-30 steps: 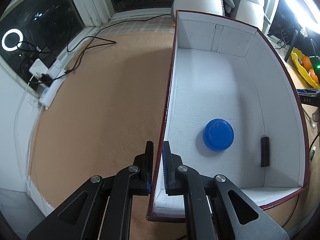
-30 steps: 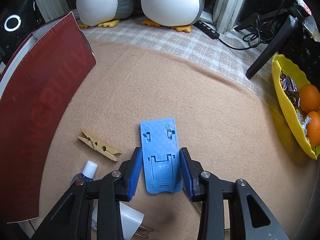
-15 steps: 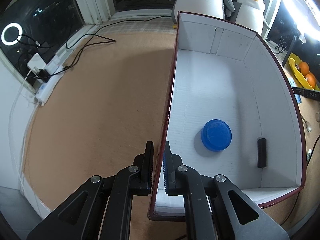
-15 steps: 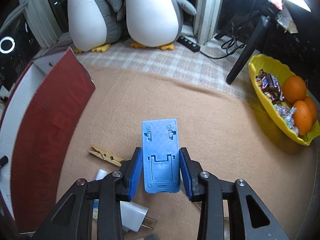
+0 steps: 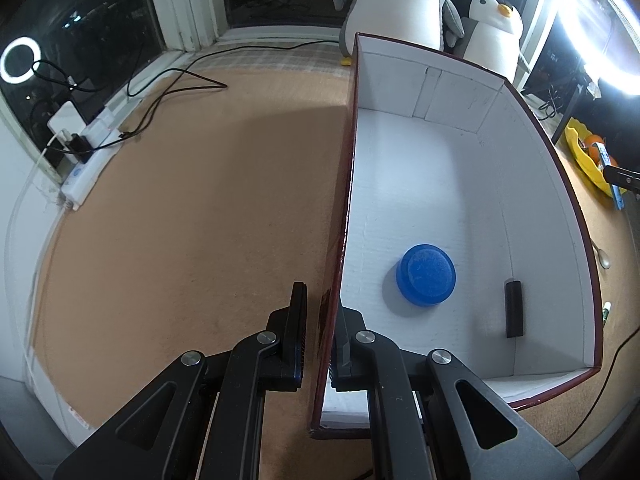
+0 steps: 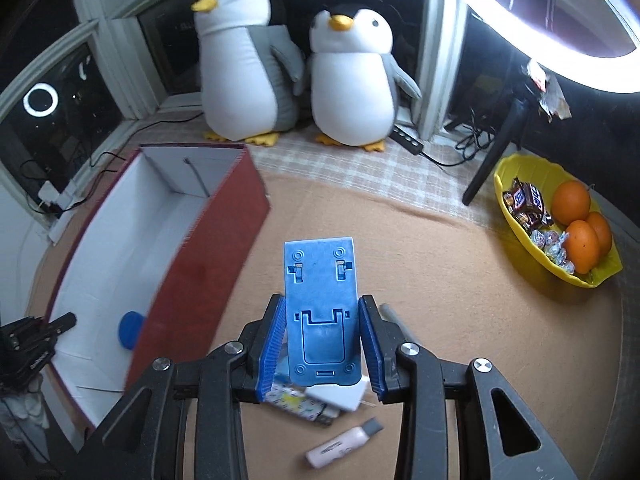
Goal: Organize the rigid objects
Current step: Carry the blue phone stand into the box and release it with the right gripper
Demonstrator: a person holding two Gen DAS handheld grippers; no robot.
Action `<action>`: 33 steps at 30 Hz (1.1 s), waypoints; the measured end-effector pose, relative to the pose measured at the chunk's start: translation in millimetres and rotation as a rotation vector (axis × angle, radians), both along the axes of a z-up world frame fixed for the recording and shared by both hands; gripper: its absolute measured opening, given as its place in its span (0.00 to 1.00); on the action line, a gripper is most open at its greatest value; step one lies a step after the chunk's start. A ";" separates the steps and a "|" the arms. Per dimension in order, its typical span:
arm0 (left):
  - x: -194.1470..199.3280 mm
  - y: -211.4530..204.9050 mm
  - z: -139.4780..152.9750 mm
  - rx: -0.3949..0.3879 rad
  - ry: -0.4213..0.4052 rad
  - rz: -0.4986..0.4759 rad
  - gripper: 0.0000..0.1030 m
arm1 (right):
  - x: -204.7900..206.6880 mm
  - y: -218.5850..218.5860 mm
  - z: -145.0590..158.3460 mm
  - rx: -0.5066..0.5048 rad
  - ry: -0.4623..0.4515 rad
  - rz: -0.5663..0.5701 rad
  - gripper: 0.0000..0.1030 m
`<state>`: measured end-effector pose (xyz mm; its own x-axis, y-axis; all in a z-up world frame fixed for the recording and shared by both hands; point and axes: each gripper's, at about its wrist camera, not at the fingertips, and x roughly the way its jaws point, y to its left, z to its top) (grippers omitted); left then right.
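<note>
Gripping: right tongs [image 6: 322, 340] clamped around blue phone stand [image 6: 320, 304], left tongs [image 5: 318, 340] pinching box wall [image 5: 340, 240].

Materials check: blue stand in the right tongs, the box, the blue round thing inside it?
Blue stand: looks like moulded hard plastic, matte, with moulded slots, hinge tabs and round marks.
Box: likely cardboard, white matte inside, glossy dark red outside, with folded flap seams on the end wall.
Blue round lid: probably plastic, a slightly grainy top with a stepped rim; cannot tell more.
</note>
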<state>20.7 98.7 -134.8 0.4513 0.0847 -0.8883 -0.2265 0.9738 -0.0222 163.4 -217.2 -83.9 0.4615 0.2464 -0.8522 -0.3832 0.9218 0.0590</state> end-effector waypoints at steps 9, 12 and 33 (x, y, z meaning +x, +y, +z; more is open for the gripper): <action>-1.8 5.1 -4.2 -0.041 -0.020 -0.012 0.07 | -47.1 57.9 19.5 0.017 -0.017 0.111 0.32; -2.0 6.9 -4.7 -0.055 -0.027 -0.017 0.07 | -61.6 81.1 21.0 0.018 -0.015 0.150 0.32; -1.2 7.9 -5.9 -0.070 -0.038 -0.040 0.07 | -90.1 144.0 -21.6 -0.036 0.055 0.221 0.32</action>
